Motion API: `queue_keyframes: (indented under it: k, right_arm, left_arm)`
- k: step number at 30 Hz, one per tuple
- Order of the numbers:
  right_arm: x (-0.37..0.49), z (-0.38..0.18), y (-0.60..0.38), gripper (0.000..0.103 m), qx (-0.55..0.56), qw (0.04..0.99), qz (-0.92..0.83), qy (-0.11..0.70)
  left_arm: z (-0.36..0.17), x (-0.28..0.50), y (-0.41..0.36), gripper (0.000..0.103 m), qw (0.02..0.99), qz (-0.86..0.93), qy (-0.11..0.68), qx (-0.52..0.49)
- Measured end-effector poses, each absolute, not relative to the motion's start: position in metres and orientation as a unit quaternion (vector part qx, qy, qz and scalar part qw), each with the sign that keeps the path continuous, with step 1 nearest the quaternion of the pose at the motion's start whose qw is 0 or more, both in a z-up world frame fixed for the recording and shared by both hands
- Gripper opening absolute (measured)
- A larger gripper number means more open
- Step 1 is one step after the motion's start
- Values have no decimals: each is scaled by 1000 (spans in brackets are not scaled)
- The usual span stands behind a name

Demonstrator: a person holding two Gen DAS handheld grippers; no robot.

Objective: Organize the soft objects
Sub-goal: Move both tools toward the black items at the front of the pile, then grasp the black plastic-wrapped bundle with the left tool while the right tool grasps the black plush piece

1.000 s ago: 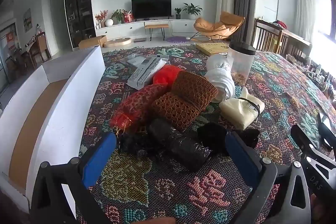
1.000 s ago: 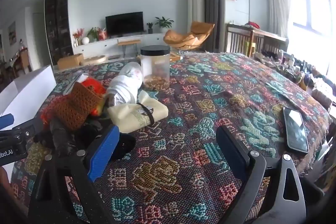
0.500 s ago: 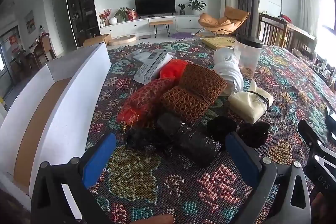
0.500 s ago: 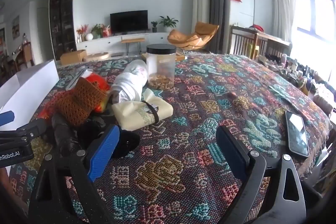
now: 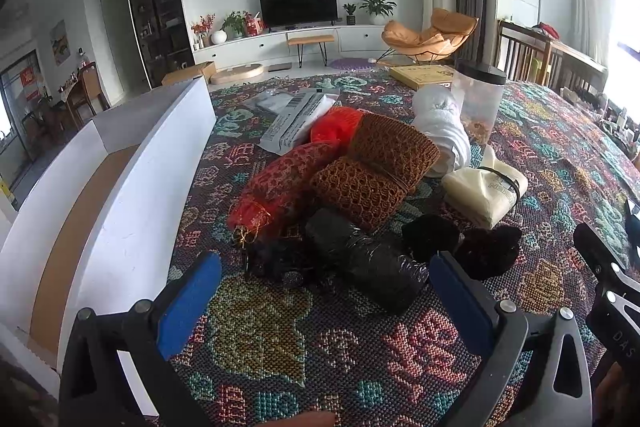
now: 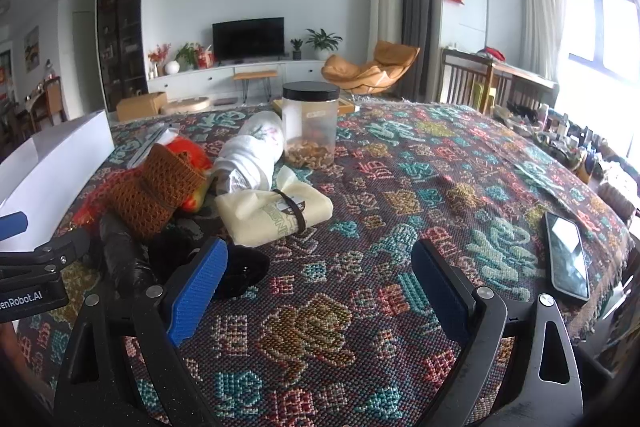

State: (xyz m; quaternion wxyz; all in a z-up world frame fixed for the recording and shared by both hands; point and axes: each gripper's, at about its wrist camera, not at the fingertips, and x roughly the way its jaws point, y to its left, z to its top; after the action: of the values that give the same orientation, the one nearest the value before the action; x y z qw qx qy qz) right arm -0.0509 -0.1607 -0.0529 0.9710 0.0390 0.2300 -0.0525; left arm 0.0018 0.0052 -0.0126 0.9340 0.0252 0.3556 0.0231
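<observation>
Both grippers hang over the patterned tablecloth with jaws spread wide and nothing in them, left gripper aimed at the pile, right gripper just beside it. Nearest is a black wrapped roll, then brown knit bundle, red mesh pouch and cream folded bag. Behind sit the white roll and clear jar, white box along the left.

Cloth free on right; soft pile & white box block left.

Daylight glares from the window at right; fisheye edges bend and darken.
</observation>
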Motion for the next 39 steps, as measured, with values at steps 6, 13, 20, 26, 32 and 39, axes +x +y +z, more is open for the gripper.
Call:
queue_keyframes:
  k: [6, 13, 20, 26, 32, 39]
  right_arm:
    - [-51, -53, -160, 95, 38, 971, -53, 230]
    - [-51, -53, -160, 95, 39, 971, -53, 231]
    - [-50, -55, -163, 95, 49, 970, -51, 234]
    - [-49, -56, -166, 95, 52, 969, -46, 239]
    - [-49, -56, -166, 95, 54, 968, -45, 239]
    - [-50, -57, -171, 95, 64, 968, -44, 240]
  left_arm:
    - [-14, 3, 7, 103, 933, 25, 358, 25]
    - [-22, 4, 9, 103, 929, 22, 369, 27]
    - [-47, 4, 33, 103, 907, -24, 420, -18]
    - [-50, 11, 41, 103, 899, -48, 429, -76]
    - [-56, 59, 21, 103, 889, -29, 443, -115]
    - [-66, 59, 17, 103, 896, -11, 443, 8]
